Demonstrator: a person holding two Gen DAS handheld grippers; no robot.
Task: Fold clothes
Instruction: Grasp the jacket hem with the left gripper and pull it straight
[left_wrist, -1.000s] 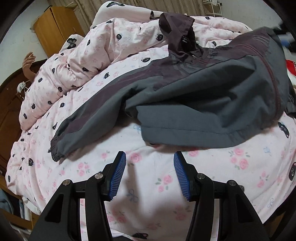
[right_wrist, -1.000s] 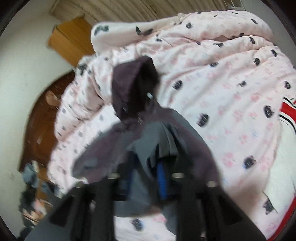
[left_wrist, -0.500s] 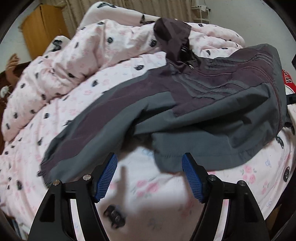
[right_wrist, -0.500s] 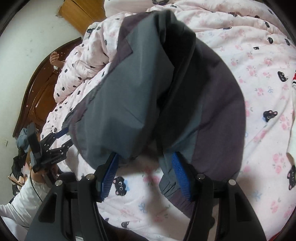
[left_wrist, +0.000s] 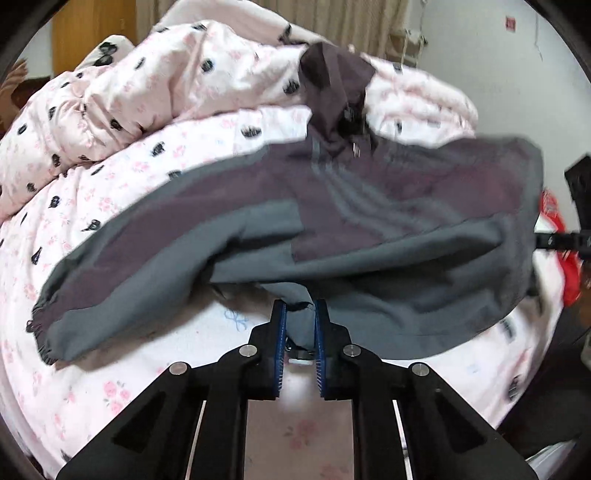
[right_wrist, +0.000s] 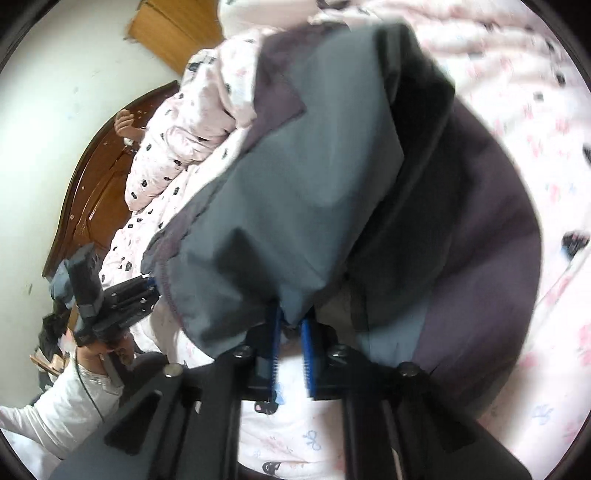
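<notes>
A grey and dark purple hooded jacket (left_wrist: 369, 229) lies spread on the pink flowered bed sheet (left_wrist: 110, 387), its hood (left_wrist: 332, 85) at the far side and one sleeve (left_wrist: 74, 306) trailing left. My left gripper (left_wrist: 299, 314) is closing on the jacket's near hem, with a fold of grey fabric pressed between its blue pads. In the right wrist view the jacket (right_wrist: 295, 184) hangs bunched in front of the camera. My right gripper (right_wrist: 290, 325) is closing on its grey edge, fabric between the pads. The left gripper (right_wrist: 122, 295) shows at that view's left, in a person's hand.
A bunched pink quilt (left_wrist: 110, 92) with black cat prints lies at the far left of the bed. A dark wooden headboard (right_wrist: 92, 192) and a wardrobe (right_wrist: 173, 33) stand beyond. A red garment (left_wrist: 557, 236) lies at the right edge. A white sleeve (right_wrist: 62, 406) is lower left.
Both grippers stood open in front of the jacket half a second ago; now each has closed on a fold of its hem. The left view has moved closer to the jacket.
</notes>
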